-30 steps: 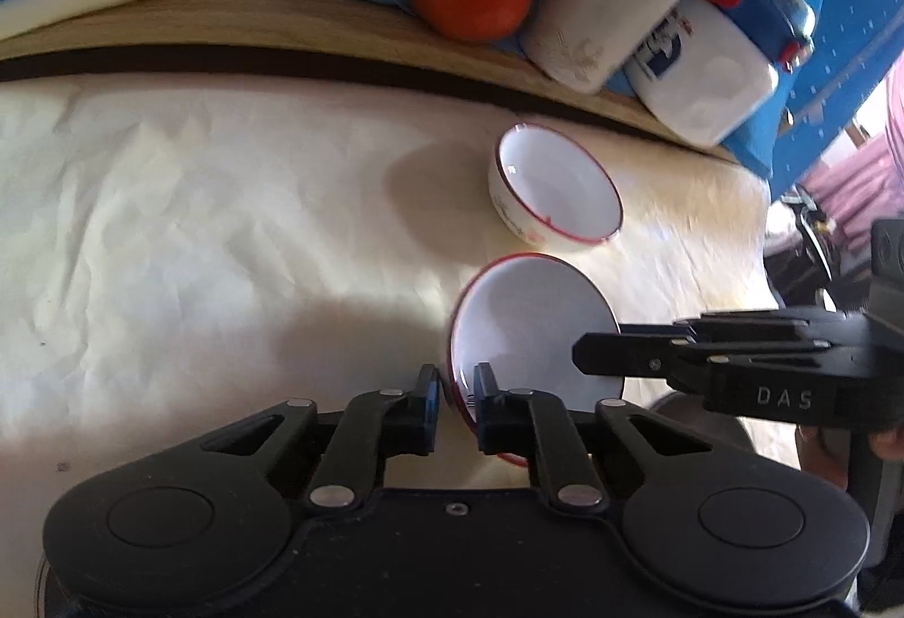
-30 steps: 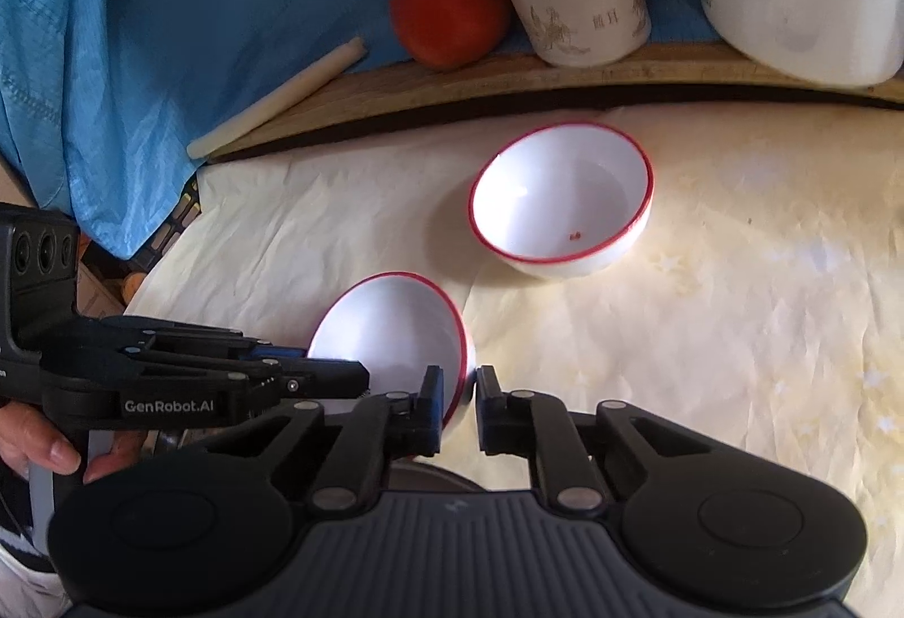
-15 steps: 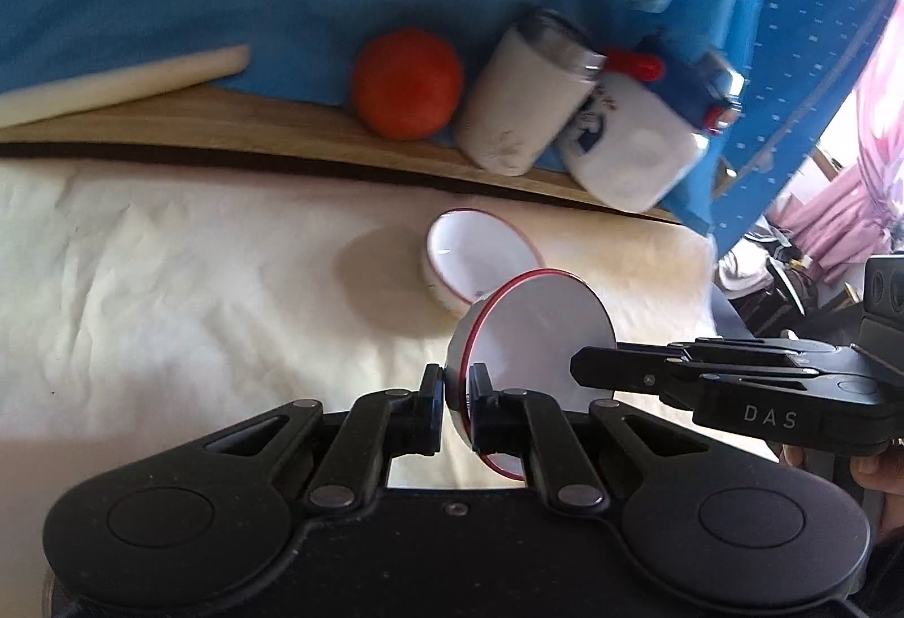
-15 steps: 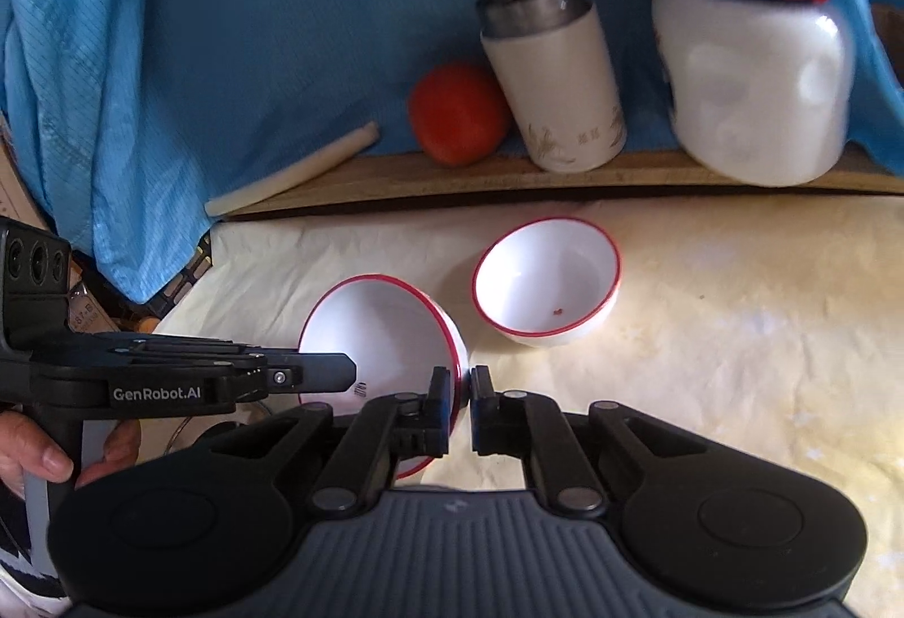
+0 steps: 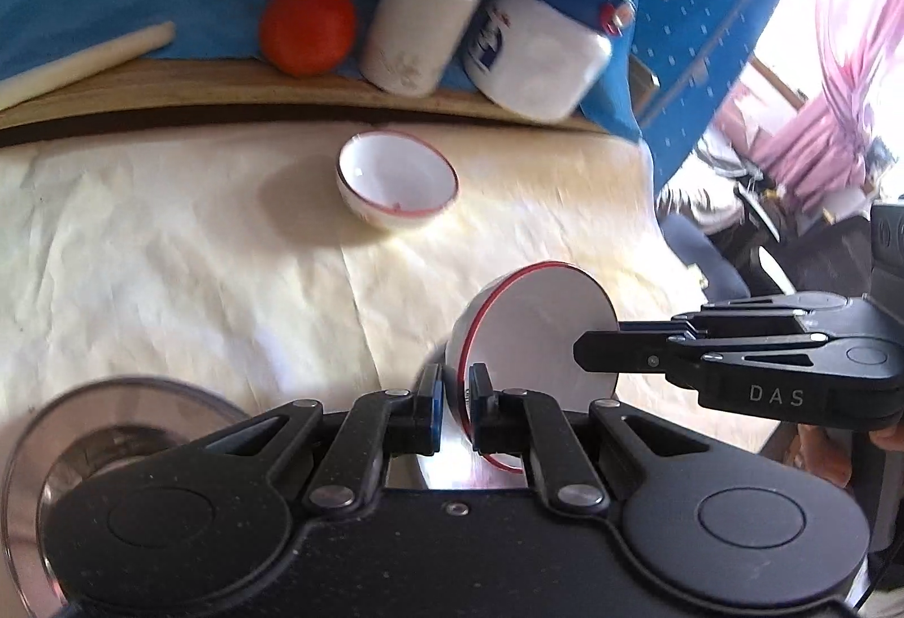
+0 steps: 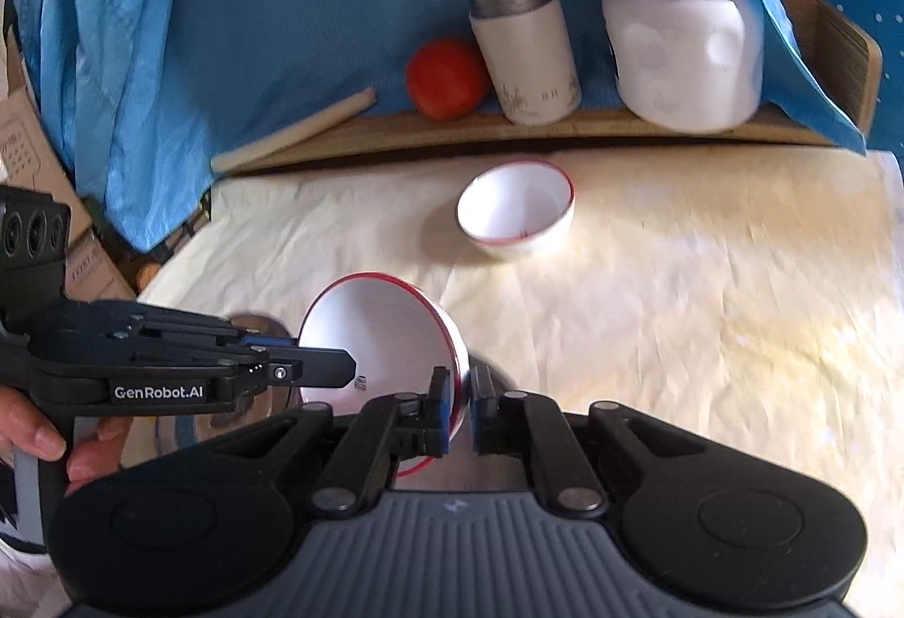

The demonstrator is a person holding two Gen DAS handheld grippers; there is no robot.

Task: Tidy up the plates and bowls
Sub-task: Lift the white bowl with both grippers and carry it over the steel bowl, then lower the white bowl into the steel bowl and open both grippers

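A white bowl with a red rim (image 5: pixel 537 330) (image 6: pixel 376 335) is held in the air, tilted on its side, above the paper-covered table. My left gripper (image 5: pixel 453 406) is shut on its rim from one side and also shows in the right wrist view (image 6: pixel 339 369). My right gripper (image 6: pixel 460 412) is shut on the opposite rim and also shows in the left wrist view (image 5: pixel 587 352). A second red-rimmed white bowl (image 5: pixel 397 178) (image 6: pixel 515 210) stands upright on the table further back. A shiny metal plate (image 5: pixel 121 426) (image 6: pixel 248 420) lies near the front, partly hidden by the grippers.
A wooden ledge (image 6: pixel 508 132) at the back holds a tomato (image 6: pixel 446 78), a white flask (image 6: pixel 525 53), a white jug with a blue lid (image 6: pixel 683 47) and a pale stick (image 6: pixel 294 129). Blue cloth hangs behind. The table's right edge (image 5: pixel 678 245) drops off.
Both grippers have pulled back toward the table's front with the held bowl. The standing bowl now looks smaller and farther. The metal plate has come into view below.
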